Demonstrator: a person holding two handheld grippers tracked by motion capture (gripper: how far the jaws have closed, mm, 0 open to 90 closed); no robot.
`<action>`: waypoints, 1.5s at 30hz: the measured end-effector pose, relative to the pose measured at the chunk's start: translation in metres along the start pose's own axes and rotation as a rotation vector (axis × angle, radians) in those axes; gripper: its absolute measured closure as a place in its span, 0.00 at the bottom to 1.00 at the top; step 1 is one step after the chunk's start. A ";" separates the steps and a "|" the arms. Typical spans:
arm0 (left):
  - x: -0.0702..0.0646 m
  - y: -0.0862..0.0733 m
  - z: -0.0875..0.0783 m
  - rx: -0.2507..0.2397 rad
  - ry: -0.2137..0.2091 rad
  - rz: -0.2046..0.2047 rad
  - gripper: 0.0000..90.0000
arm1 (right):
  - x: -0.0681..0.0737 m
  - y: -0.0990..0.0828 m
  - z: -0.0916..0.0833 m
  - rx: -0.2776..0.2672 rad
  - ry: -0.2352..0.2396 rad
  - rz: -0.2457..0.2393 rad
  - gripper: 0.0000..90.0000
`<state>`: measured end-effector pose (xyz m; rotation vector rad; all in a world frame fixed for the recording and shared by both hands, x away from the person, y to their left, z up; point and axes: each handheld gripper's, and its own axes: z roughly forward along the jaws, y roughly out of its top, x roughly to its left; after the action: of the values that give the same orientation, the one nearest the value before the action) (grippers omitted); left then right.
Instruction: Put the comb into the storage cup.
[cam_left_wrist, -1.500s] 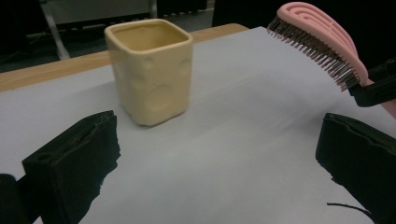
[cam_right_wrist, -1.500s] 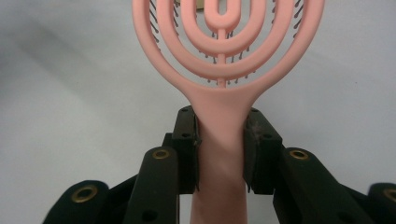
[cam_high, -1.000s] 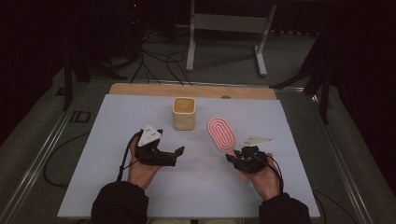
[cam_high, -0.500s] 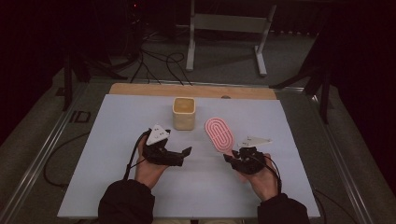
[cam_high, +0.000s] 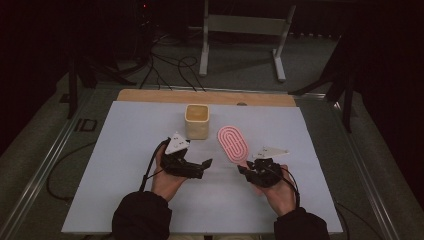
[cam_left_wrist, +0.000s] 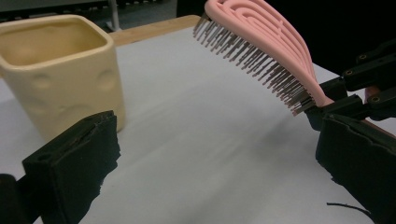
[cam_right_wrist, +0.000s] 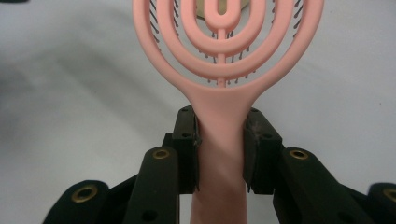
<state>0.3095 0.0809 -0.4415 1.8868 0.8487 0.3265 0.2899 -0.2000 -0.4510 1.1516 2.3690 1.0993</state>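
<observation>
- Above the table (cam_high: 125, 150), the brush (cam_high: 232, 143) is clamped by its handle in the right gripper (cam_high: 250, 167), bristles down.
- Left gripper (cam_high: 202, 165) is held wide, empty.
- Cup (cam_high: 197, 121) is seen just beyond.

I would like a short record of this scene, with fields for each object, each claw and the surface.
held object: pink plastic hairbrush with looped open head, bristles facing down, off the table
right claw: shut on the brush handle
left claw: open, nothing between its jaws, aimed toward the brush
other object: cream square ceramic cup, upright, beyond the left claw
surface: white table sheet
</observation>
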 end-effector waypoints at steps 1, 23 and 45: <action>-0.001 0.000 0.001 0.001 -0.002 -0.001 0.00 | 0.001 0.000 0.000 -0.001 0.000 -0.001 0.78; -0.015 0.003 0.019 0.010 -0.059 -0.002 0.00 | 0.010 0.000 0.007 -0.006 0.010 -0.024 0.78; -0.024 0.005 0.034 0.008 -0.112 -0.033 0.00 | 0.023 0.000 0.016 -0.026 0.024 -0.033 0.78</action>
<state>0.3132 0.0397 -0.4497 1.8781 0.8059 0.1954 0.2835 -0.1739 -0.4598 1.0926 2.3758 1.1365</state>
